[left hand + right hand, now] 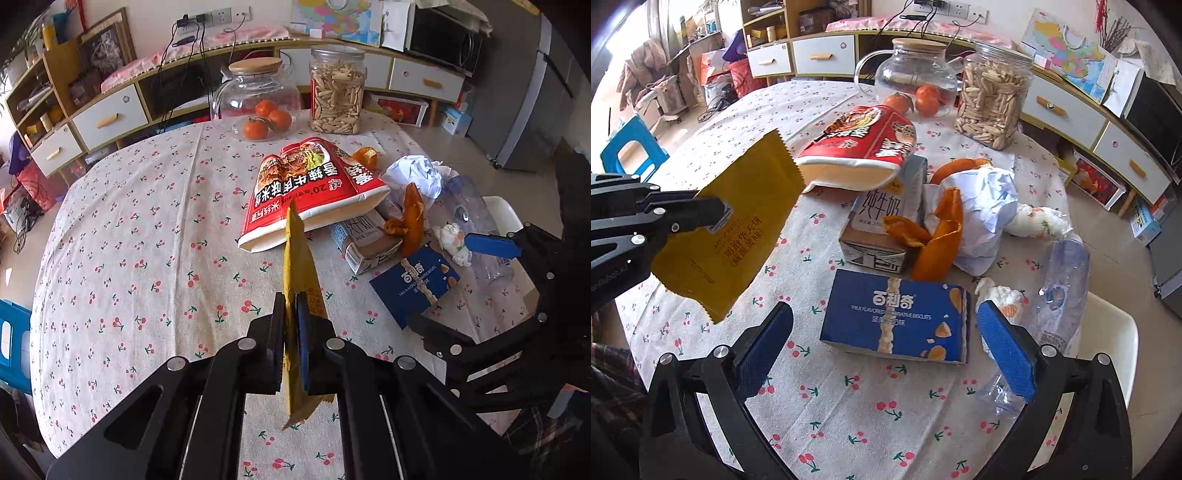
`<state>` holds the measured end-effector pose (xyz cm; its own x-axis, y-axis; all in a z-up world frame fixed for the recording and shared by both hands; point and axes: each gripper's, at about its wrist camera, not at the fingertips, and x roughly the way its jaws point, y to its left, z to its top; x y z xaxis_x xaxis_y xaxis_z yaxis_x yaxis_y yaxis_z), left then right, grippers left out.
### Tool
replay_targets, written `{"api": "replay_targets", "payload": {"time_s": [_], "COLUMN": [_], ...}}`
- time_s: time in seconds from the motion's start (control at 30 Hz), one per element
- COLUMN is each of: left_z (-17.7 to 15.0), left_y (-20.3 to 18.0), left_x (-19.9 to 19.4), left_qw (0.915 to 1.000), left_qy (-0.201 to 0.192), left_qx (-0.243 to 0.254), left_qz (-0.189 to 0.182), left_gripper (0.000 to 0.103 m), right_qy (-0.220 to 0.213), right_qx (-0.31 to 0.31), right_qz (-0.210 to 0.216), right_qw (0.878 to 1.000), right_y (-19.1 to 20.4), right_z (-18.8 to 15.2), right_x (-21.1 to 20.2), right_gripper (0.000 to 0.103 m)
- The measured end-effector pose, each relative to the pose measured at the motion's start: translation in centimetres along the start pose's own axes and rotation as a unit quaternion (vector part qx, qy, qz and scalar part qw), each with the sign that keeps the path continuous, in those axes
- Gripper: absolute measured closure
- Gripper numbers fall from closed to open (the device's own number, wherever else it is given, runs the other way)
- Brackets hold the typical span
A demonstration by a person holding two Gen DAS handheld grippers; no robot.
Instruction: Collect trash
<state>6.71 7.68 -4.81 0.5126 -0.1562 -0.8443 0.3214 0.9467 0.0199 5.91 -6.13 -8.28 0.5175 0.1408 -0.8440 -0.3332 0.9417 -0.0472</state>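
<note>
Item 1. Left gripper [291, 314]: recorded clamped on a yellow wrapper [731, 229], which was held edge-on, clear of the table [122, 236].

Item 2. Right gripper [886, 339]: recorded with jaws spread wide and nothing between the pads, poised above a blue biscuit box [897, 317] lying flat on the table.

Item 3. Trash remaining in a cluster on the table: a red snack bag [860, 147], a milk carton [879, 221], orange peel [938, 240], crumpled white paper [982, 214], wadded tissues [1038, 221] and a crushed clear bottle [1063, 280].

Item 4. Not trash: a glass jar of tangerines [255, 92] and a jar of seeds [336, 88], standing behind the cluster.

Risk noted: the wrapper was pinched only near its lower part, so it was judged liable to slip or fold if swung quickly. The box was judged likely to be pushed rather than gripped if the jaws were brought down unevenly, and the peel or tissues just beside it could be knocked aside.
</note>
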Motion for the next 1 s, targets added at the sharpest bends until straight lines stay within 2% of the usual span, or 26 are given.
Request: {"api": "replay_targets", "payload": {"time_s": [0.1,0.17,0.27,0.37,0.43,0.47,0.5,0.53,0.6,0.63,0.7,0.83,0.9,0.97,1.0], "left_z": [-0.4,-0.7,-1.2,-1.4,-1.6,-1.7,-1.8,-1.9,-2.2,-2.3,-2.6,-2.4,-2.2,-1.8,-1.7], "left_y": [0.3,0.7,1.2,1.6,1.7,1.8,1.9,2.0,2.4,2.6,2.8,2.9,2.9,2.6,2.4], "left_x": [-0.6,-0.6,-0.7,-0.5,-0.1,0.2,0.6,1.1,2.0,2.4,3.1,4.3,5.0,5.8,6.1], "left_qw": [1.0,1.0,1.0,0.9999,0.9997,0.9995,0.9991,0.9987,0.997,0.9961,0.9945,0.9913,0.9897,0.9881,0.9873], "left_qy": [-0.003,0.0,0.005,0.013,0.024,0.032,0.041,0.051,0.077,0.086,0.099,0.116,0.121,0.127,0.129], "left_qx": [0.001,-0.001,-0.005,-0.006,-0.004,-0.003,-0.002,-0.004,-0.011,-0.019,-0.034,-0.061,-0.075,-0.086,-0.091], "left_qz": [-0.001,-0.002,-0.002,-0.002,0.0,0.001,0.003,0.006,0.004,0.005,0.005,0.007,0.014,0.013,0.014], "left_gripper": [0.097,0.097,0.097,0.096,0.096,0.096,0.095,0.091,0.062,0.042,0.039,0.033,0.029,0.027,0.026], "right_qy": [0.0,0.02,0.044,0.065,0.062,0.058,0.059,0.057,0.054,0.056,0.056,0.063,0.068,0.072,0.071], "right_qx": [-0.056,-0.094,-0.145,-0.173,-0.172,-0.163,-0.154,-0.147,-0.145,-0.142,-0.126,-0.076,-0.038,-0.011,0.002], "right_qz": [-0.014,-0.006,-0.015,-0.024,-0.028,-0.022,-0.014,-0.006,0.004,0.008,0.007,0.017,0.04,0.045,0.052], "right_qw": [0.998,0.995,0.988,0.982,0.983,0.985,0.986,0.987,0.988,0.988,0.99,0.995,0.996,0.996,0.996], "right_y": [1.2,1.3,1.6,2.0,2.1,1.9,1.8,1.6,1.9,2.0,2.1,1.5,0.7,-0.2,-0.7], "right_z": [0.2,0.1,-0.4,-0.9,-1.0,-0.8,-0.6,-0.5,-0.4,-0.3,-0.4,-0.4,-0.5,-0.6,-0.7], "right_x": [0.1,0.6,1.9,3.3,3.8,3.8,3.8,3.8,3.3,3.2,3.0,2.5,2.0,1.6,1.4], "right_gripper": [0.007,0.007,0.007,0.007,0.007,0.011,0.02,0.023,0.054,0.058,0.07,0.078,0.092,0.091,0.086]}}
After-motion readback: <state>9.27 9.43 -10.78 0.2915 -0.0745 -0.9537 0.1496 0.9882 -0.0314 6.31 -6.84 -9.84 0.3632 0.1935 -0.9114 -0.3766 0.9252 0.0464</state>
